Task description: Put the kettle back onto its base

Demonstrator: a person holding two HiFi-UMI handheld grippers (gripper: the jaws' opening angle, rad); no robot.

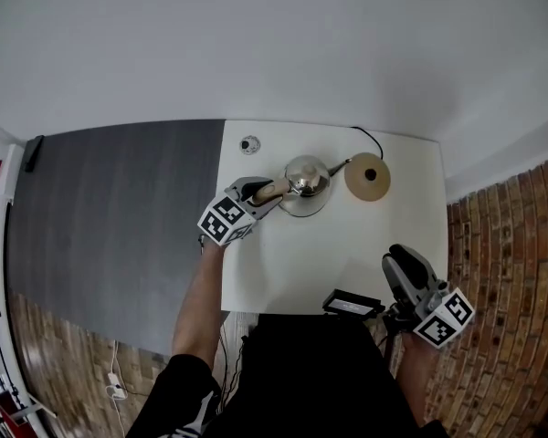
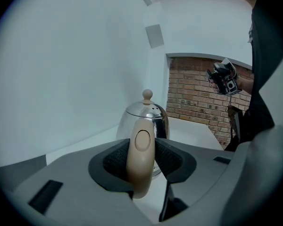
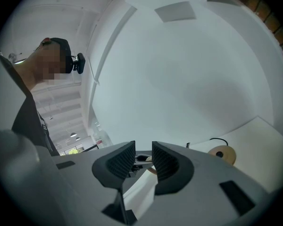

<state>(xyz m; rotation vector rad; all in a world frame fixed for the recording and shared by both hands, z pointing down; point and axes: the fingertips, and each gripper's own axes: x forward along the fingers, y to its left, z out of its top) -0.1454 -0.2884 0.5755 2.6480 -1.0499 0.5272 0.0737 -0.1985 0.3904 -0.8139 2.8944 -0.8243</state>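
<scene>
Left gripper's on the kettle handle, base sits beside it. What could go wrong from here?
1. The left gripper holds the kettle only by its smooth, rounded handle; the steel body might swing or slip on lifting.
2. The spout points at the base close beside it, so a low move could shove the base or catch its cord.

Bright, even light, faint shadows; gripper views bulge and blacken at edges; the kettle [image 2: 151, 114] gleams.
</scene>
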